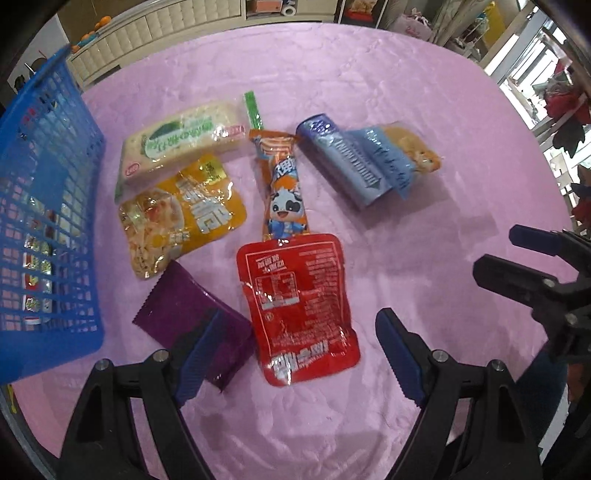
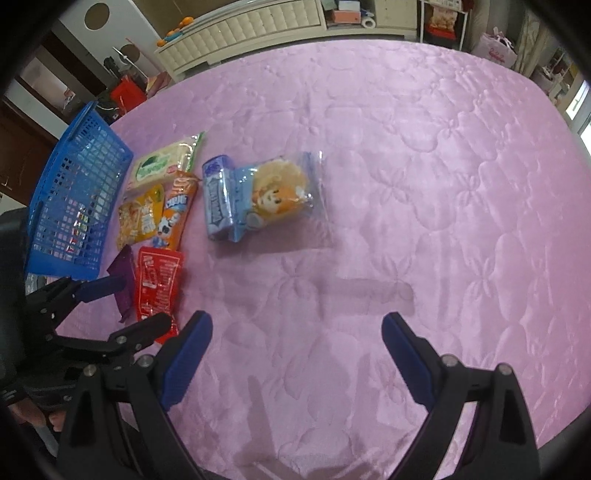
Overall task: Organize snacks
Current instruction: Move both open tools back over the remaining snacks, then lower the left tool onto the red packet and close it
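Two close, steeply downward wrist views, sharing snacks [image 1: 295, 236] and basket [image 2: 79, 192].

a pink quilted cover [image 2: 406, 166] is spread over the whole surface. behind it a cream padded headboard [image 2: 251, 26] is seen, with cluttered shelves [image 2: 443, 22] beside it. daylight is let in through a window [image 1: 524, 55] at the right.

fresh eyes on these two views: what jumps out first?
The cluster of bright snack packs on the pink quilted cover: a red pouch lies nearest, between the open fingers of the left tool, with a purple packet beside it. A blue basket stands at the left edge of the cluster, some packets already inside. The right tool hangs open over bare cover, holding nothing.
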Demonstrator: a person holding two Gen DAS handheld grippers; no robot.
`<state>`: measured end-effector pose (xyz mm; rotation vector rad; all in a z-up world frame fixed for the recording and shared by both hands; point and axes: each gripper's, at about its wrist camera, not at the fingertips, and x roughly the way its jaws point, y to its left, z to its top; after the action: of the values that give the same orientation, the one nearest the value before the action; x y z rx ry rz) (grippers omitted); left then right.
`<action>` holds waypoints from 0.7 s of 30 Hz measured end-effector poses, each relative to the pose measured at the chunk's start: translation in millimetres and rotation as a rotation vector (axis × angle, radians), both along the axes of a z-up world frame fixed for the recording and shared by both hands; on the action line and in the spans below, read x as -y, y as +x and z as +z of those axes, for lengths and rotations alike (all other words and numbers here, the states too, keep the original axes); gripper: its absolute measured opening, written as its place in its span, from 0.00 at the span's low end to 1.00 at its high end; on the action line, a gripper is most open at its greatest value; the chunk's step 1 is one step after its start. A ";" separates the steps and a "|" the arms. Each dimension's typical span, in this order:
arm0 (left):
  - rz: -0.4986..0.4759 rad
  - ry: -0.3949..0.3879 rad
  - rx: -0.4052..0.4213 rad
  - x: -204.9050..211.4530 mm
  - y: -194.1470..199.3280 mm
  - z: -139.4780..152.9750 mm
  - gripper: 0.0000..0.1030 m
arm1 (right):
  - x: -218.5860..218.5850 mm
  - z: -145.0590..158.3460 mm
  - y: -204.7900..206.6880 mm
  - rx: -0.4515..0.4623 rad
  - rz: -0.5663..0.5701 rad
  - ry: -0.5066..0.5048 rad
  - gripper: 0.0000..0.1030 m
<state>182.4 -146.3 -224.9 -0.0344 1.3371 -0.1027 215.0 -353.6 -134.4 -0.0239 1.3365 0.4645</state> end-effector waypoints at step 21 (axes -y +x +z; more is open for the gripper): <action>-0.049 0.030 0.079 1.3 -8.1 37.9 0.05 | -10.7 5.5 2.5 -0.026 -0.011 0.020 0.92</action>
<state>174.4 -147.6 -187.1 0.0277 1.2603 -0.1242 217.5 -342.9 -128.9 0.0058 1.3563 0.4705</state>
